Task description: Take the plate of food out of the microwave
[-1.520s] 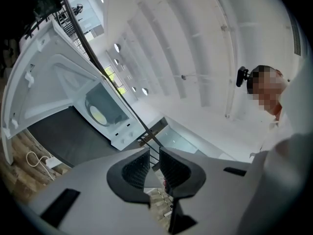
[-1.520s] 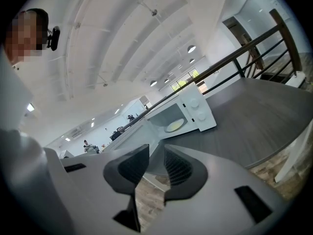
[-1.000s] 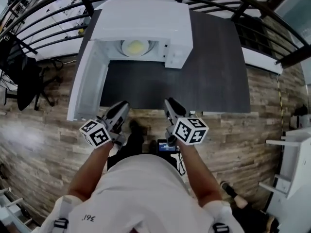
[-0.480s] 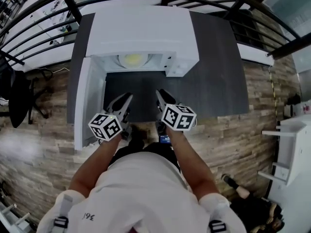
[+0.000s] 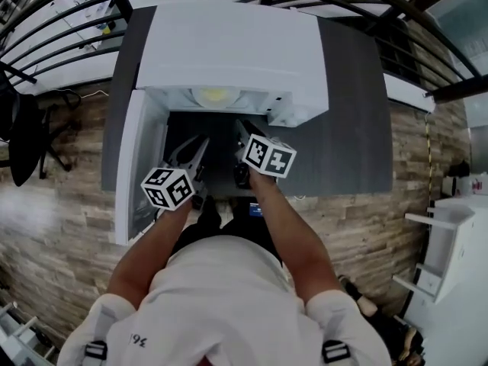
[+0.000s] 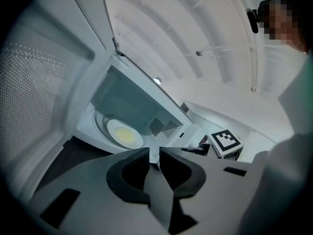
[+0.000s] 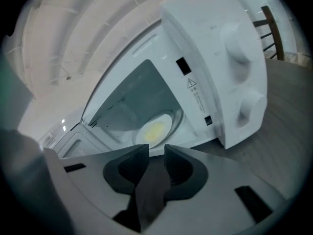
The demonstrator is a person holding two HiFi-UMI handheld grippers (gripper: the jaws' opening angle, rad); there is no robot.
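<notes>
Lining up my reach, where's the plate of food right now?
In the head view, the plate sits inside the open microwave, left of its control panel.

You are in what looks like an office or lab space: a white microwave (image 5: 229, 48) on a dark table (image 5: 354, 128), wood-plank floor (image 5: 61, 235), a black railing (image 5: 69, 14) behind, a black office chair (image 5: 21, 136) left, white shelving (image 5: 450, 258) right

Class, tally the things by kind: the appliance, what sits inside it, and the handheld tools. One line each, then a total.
Microwave: 1
Plate of food: 1
Grippers: 2 (left gripper, right gripper)
Total: 4
</notes>
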